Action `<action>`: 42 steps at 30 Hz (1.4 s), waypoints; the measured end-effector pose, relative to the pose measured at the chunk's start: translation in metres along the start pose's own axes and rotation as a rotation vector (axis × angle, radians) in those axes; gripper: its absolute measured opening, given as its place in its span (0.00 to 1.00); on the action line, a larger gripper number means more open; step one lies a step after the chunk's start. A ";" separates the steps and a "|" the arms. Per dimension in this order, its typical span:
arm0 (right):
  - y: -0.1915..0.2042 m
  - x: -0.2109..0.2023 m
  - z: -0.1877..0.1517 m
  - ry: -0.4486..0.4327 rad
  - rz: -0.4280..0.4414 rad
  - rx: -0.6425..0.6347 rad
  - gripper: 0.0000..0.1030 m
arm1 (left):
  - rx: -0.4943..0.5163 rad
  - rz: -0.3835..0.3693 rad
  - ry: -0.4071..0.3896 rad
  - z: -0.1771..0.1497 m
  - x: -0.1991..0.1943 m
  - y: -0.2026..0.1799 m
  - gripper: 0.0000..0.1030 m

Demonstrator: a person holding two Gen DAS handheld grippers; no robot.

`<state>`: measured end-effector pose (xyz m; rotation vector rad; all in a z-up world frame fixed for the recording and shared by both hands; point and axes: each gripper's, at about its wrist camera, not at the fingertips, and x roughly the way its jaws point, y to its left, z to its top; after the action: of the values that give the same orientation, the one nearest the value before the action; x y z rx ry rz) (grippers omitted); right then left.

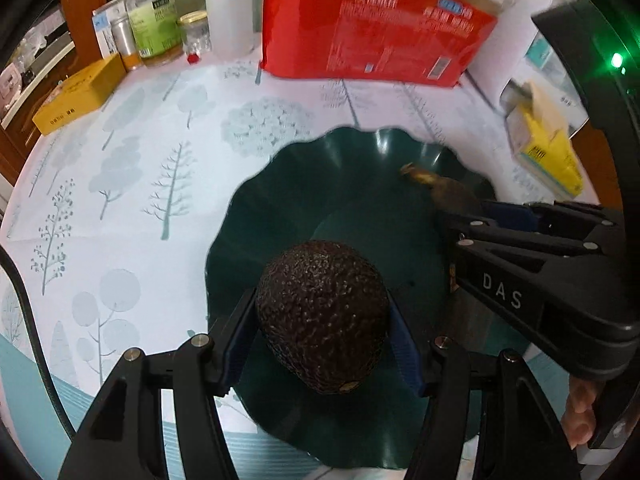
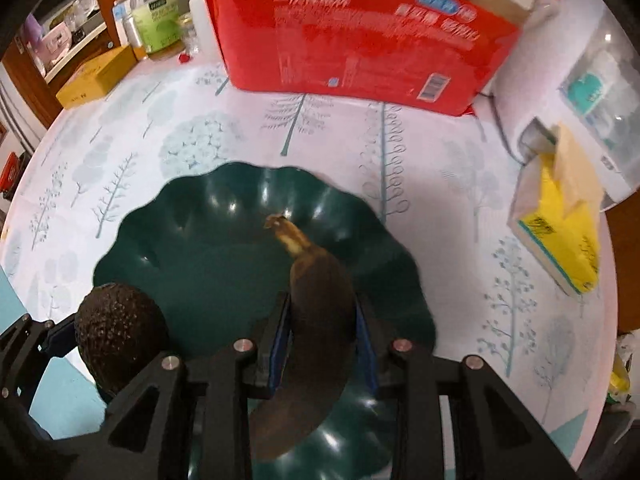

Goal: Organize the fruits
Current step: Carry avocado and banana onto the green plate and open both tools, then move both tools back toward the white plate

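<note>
Nearest the left wrist camera, the left gripper point(image 1: 322, 354) was clenched on a dark, pebbly avocado point(image 1: 322, 314), its blue pads pressing both flanks. The fruit hung over the near-left part of a dark green scalloped bowl point(image 1: 304, 184), and hid the bowl's floor beneath it; whether it touched the bowl could not be told. The bowl's near rim was cut off behind the gripper's black linkages.

At the right edge of that view the right gripper point(image 1: 460, 208) reached in from the side, with fingertips of a person's hand point(image 1: 578, 416) showing at the lower right. Only the blurred stem end of a banana point(image 1: 420, 176) stuck out past it.

From the right wrist camera, the right gripper point(image 2: 322, 340) was clamped on that banana point(image 2: 320, 292), a very brown, overripe one. Its yellowish stem pointed toward the far rim of the bowl point(image 2: 224, 196); its lower end curved down behind the linkages and was only partly visible. The avocado point(image 2: 120, 332) sat at the bowl's left rim, with the left gripper point(image 2: 60, 340) mostly cropped.

The bowl stood near the middle of the bench point(image 2: 180, 120), which wore a tree-printed cloth. Toward the far edge stood a red box point(image 2: 360, 40), its print blurred and unreadable, and bottles point(image 1: 154, 20) at the far-left corner beside a yellow box point(image 1: 78, 94). A yellow tissue pack point(image 2: 560, 232) lay near the right edge.
</note>
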<state>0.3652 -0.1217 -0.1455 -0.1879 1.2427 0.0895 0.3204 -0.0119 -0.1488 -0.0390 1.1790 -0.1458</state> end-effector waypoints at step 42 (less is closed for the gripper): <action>-0.011 -0.210 -0.125 -0.278 0.169 0.042 0.48 | 0.095 0.109 -0.286 -0.100 -0.227 -0.036 0.90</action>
<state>0.1832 -0.1489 0.0156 -0.0317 0.9801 0.2279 0.1405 -0.0123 0.0252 0.0852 0.8852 -0.0962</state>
